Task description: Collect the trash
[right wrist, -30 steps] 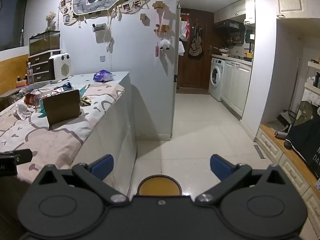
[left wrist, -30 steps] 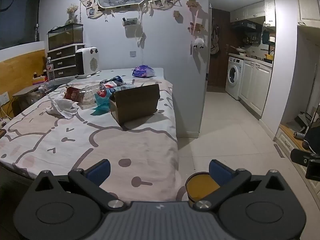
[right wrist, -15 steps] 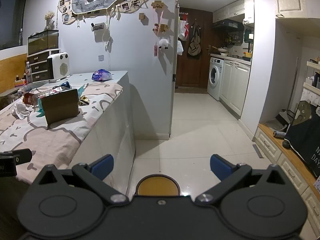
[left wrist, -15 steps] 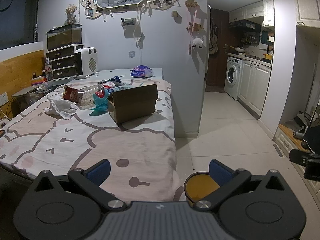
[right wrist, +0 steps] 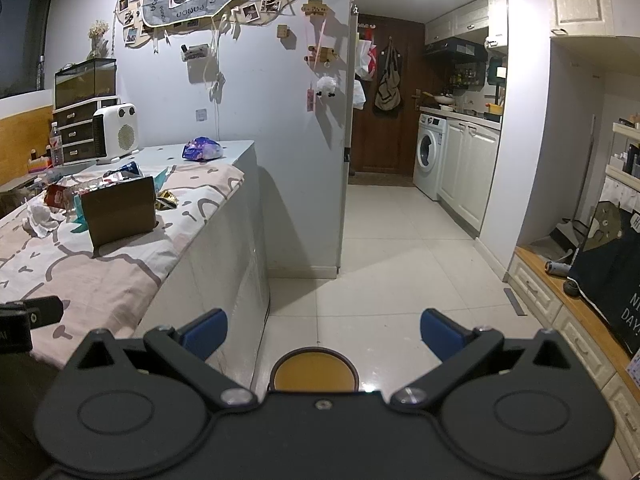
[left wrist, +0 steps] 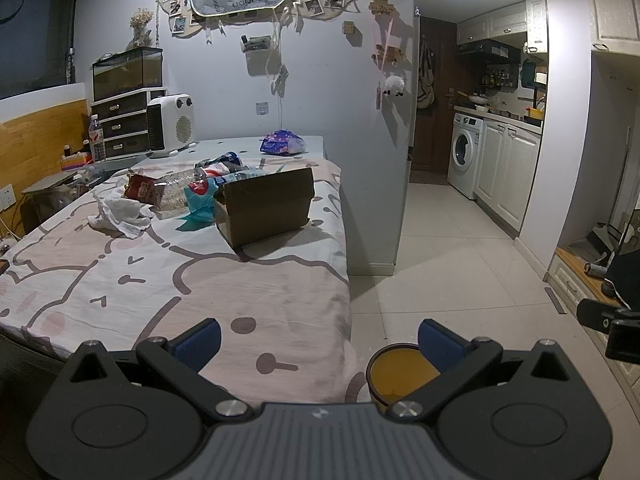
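Trash lies on the bed [left wrist: 168, 300]: a brown cardboard box [left wrist: 266, 206], a crumpled white tissue [left wrist: 120, 214], a clear plastic bottle [left wrist: 176, 192], a red wrapper [left wrist: 138, 189], a teal wrapper [left wrist: 200, 204] and a purple bag [left wrist: 282, 143] further back. An orange bin [left wrist: 400, 372] stands on the floor by the bed's corner. My left gripper [left wrist: 319, 340] is open and empty, over the bed's near edge. My right gripper [right wrist: 324, 334] is open and empty, above the bin [right wrist: 314, 372]. The box [right wrist: 120, 210] shows far left in the right wrist view.
A white heater [left wrist: 170, 125] and drawers [left wrist: 124, 122] stand behind the bed. A wall [left wrist: 380, 160] ends the bed's far side. A tiled floor [right wrist: 384, 272] leads to a washing machine [right wrist: 430, 156] and cabinets. A low wooden step [right wrist: 560, 292] runs along the right.
Both grippers have drifted slightly; the view shifted a little left and back. Both stay open and empty. Nothing on the bed has moved.
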`<state>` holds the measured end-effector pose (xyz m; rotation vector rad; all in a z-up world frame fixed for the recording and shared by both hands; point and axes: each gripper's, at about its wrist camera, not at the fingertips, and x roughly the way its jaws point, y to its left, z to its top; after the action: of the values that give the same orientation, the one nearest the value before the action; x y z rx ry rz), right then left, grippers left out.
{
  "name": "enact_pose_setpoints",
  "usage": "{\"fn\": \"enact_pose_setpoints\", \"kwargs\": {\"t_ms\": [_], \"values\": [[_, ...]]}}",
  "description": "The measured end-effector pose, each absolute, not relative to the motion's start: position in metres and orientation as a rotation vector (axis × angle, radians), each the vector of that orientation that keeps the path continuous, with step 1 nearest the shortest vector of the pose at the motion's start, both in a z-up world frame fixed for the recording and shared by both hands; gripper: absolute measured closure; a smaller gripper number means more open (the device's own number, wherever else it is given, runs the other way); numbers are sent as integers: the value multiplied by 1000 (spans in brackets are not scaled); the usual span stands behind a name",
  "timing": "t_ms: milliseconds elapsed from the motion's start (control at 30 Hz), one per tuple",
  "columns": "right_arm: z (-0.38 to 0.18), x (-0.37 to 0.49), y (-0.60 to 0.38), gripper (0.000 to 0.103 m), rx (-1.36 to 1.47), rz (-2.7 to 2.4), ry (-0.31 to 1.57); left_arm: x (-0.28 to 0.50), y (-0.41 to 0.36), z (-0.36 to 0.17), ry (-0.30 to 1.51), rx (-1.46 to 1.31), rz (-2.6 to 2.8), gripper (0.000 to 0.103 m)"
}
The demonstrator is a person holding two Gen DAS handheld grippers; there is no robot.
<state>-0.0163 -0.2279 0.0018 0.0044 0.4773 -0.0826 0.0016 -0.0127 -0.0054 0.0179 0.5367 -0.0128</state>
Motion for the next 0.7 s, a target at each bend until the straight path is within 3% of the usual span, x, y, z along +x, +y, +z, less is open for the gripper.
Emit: {"fn": "enact_pose_setpoints", "kwargs": {"t_ms": [700], "values": [[-2, -15, -229, 0, 2, -85, 484, 4, -15, -7, 540, 20, -21, 0]]}}
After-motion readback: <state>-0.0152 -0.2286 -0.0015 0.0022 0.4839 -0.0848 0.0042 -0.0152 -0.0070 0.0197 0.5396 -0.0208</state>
